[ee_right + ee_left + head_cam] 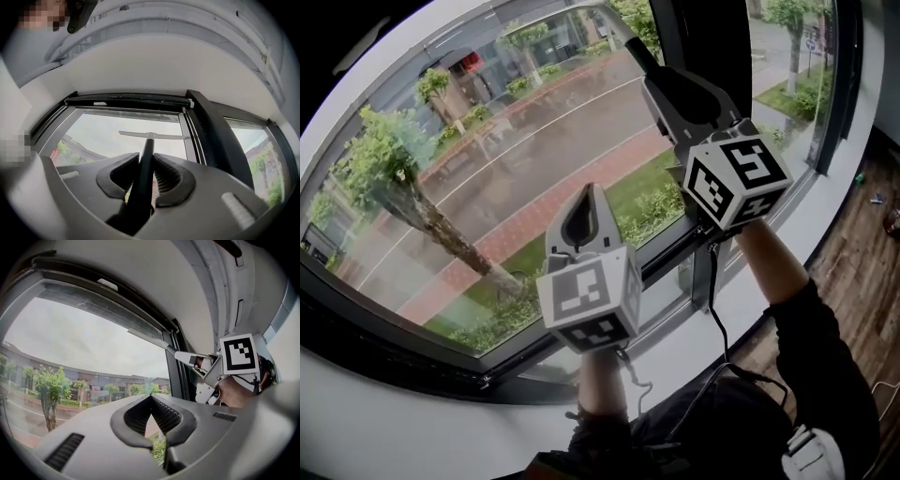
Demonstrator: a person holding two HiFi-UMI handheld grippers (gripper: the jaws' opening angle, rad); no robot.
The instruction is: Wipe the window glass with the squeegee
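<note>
The squeegee (149,135) has a dark handle and a pale blade lying against the upper part of the window glass (105,133). My right gripper (144,161) is shut on its handle, which runs up between the pads. In the head view the right gripper (661,84) is raised high at the glass (487,159), and the squeegee handle (630,49) slants up-left from it. My left gripper (586,199) hangs lower and to the left, shut with nothing in it, clear of the squeegee. From the left gripper (151,401), the squeegee blade (145,336) and right gripper (202,363) show up to the right.
A black mullion (705,37) divides this pane from the pane on the right. The dark lower frame (422,342) and white sill (830,211) run below the grippers. Wooden floor (862,253) lies at the right. A cable (714,309) hangs from the right gripper.
</note>
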